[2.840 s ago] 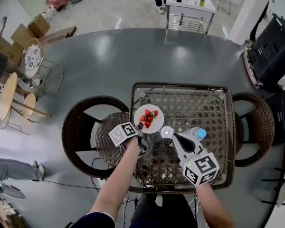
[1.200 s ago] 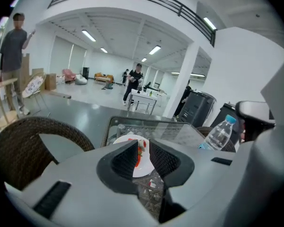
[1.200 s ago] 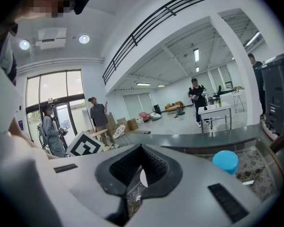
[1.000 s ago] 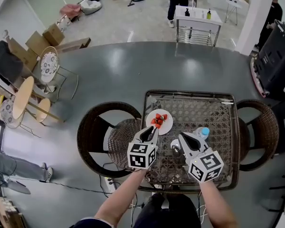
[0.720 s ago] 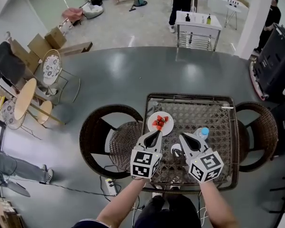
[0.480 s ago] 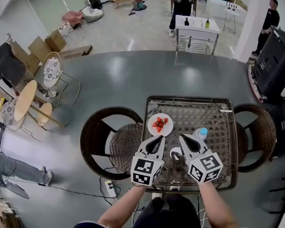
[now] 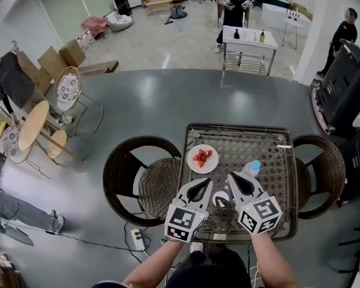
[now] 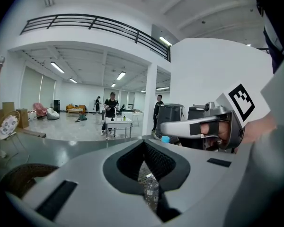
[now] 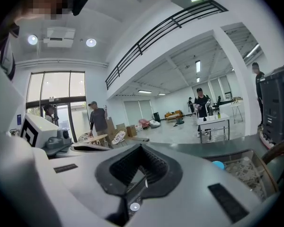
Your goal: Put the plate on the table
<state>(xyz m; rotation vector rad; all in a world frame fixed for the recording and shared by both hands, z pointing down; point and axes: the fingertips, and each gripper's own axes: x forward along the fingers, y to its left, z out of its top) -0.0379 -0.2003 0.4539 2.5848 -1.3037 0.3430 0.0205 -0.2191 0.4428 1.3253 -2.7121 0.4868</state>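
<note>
The plate [image 7: 201, 167] is sitting on the table [image 7: 270, 156], carrying strawberries [image 7: 203, 156], so the task is looking done; the left gripper [image 7: 202, 183] and right gripper [image 7: 233, 177] are hovering near the plate, both closed on nothing.

White plate [image 7: 207, 165], bright red strawberries [image 7: 201, 156] on it. The table [image 7: 270, 149] top is a pale tan lattice weave inside a dark brown frame, and the chair [image 7: 110, 173] next to it is dark brown wicker too. The bottle [image 7: 251, 168] is clear with a light blue cap. Left gripper [image 7: 205, 182] and right gripper [image 7: 231, 176] are both grey with black ribbed pads, and their white cubes have black square markers. Floor [image 7: 150, 101] is glossy dark grey.
</note>
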